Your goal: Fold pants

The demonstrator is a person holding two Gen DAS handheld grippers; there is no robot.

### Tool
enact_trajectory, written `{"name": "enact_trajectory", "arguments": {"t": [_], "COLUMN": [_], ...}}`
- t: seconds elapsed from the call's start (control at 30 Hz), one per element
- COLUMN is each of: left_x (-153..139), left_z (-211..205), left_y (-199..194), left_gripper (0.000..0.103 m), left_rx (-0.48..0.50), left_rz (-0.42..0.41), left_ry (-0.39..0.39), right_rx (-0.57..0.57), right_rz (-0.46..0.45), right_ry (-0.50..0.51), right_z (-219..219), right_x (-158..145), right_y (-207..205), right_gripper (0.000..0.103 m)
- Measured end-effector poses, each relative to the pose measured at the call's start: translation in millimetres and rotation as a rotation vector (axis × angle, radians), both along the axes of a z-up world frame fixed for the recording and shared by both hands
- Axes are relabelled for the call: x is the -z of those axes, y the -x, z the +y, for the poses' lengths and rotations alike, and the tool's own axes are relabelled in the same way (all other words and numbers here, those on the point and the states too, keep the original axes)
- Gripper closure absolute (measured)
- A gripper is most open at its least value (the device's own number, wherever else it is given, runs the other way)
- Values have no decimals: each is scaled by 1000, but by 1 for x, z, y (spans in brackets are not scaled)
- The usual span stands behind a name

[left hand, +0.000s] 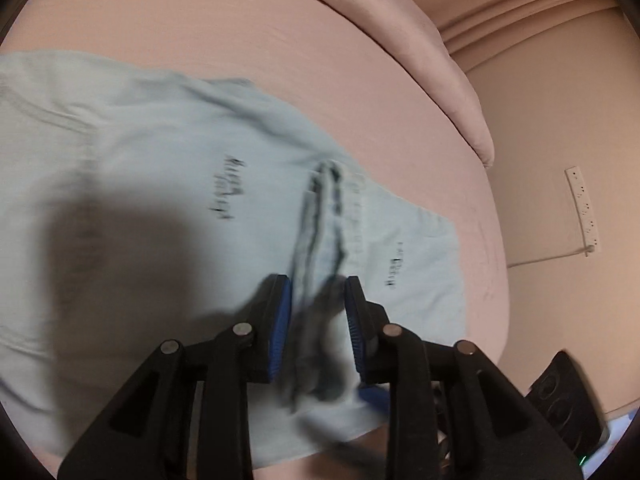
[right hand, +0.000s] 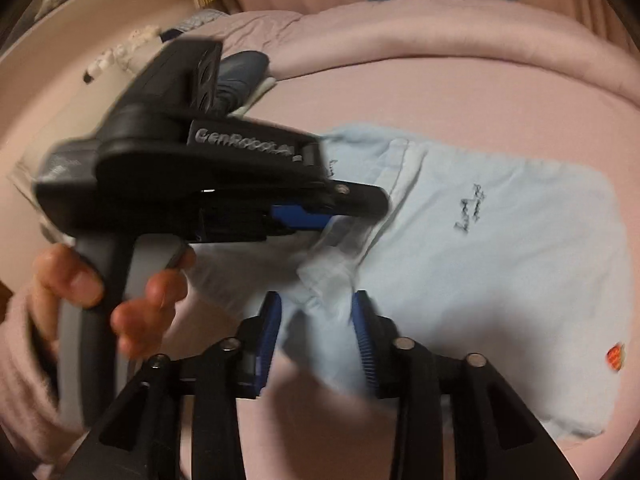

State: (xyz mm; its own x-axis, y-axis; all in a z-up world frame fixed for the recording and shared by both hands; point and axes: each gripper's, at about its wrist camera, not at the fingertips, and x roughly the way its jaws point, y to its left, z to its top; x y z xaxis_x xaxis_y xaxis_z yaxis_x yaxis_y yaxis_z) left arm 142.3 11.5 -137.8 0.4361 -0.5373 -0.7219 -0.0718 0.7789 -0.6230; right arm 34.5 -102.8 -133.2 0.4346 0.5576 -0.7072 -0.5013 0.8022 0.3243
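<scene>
Light blue pants lie spread on a pink bed, with small dark script printed on the cloth. My left gripper is shut on a bunched, dark-edged ridge of the pants that rises between its blue pads. In the right wrist view the left gripper appears side-on, held by a person's hand, its tip over a lifted fold of the pants. My right gripper stands open at the near edge. A loose hump of blue cloth sits between its fingers, not pinched.
The pink sheet runs to a rolled pink duvet at the far side. A white power strip lies on the floor beyond the bed edge. A black device sits at the lower right. A dark blue bundle rests near the bed's far corner.
</scene>
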Motion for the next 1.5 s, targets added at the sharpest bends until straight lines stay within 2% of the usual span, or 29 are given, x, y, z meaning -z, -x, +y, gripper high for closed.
{"name": "enact_trajectory", "arguments": {"t": [0.17,0.27,0.3,0.4,0.43,0.53,0.57,0.6,0.67,0.7,0.8,0.87,1.0,1.03,1.13,1.23,1.3,1.5], "left_x": [-24,-39,-44,-45,-41,-16,0,10,17,19,23,21,21,18,21,26,29,27], "left_z": [2,-22,-33,-72,-87,-104,-104,-100,-82,-71,-44,-39,-36,-33,-27,-25,-19,-15], "left_y": [13,18,19,20,19,17,16,18,29,34,48,60,75,81,83,91,95,98], "left_gripper": [70,71,70,70,70,70,72,79,83,84,86,87,87,87,87,90,93,96], "left_rx": [5,67,103,221,250,267,247,229,190,175,116,99,98,101,88,74,63,65], "left_rz": [-83,-150,-176,-205,-206,-169,-120,-93,-105,-97,-87,-92,-109,-115,-127,-119,-108,-99], "left_ry": [-60,-55,-48,-27,-52,-154,-185,-171,-106,-71,-10,4,-29,-41,-41,-18,4,19], "right_rx": [58,192,201,270,275,254,223,199,153,141,166,135,22,-5,-76,-115,-140,-194], "right_rz": [-3,-48,-56,-27,-21,8,9,-10,-84,-84,3,-16,-27,-25,-1,-11,-9,1], "right_ry": [-102,-41,-2,25,42,142,226,280,352,359,296,204,148,150,190,254,258,286], "right_z": [-57,-96,-110,-130,-132,-117,-107,-101,-93,-93,-100,-94,-56,-46,-8,22,31,58], "right_x": [-24,-34,-34,-28,-24,-6,5,10,13,11,-2,-18,-17,-14,-1,6,6,8], "right_y": [0,-10,-15,-24,-24,-24,-21,-20,-13,-14,-27,-32,-50,-57,-75,-91,-97,-110], "right_gripper": [63,63,63,66,67,67,67,67,67,67,67,67,70,79,86,88,92,93]}}
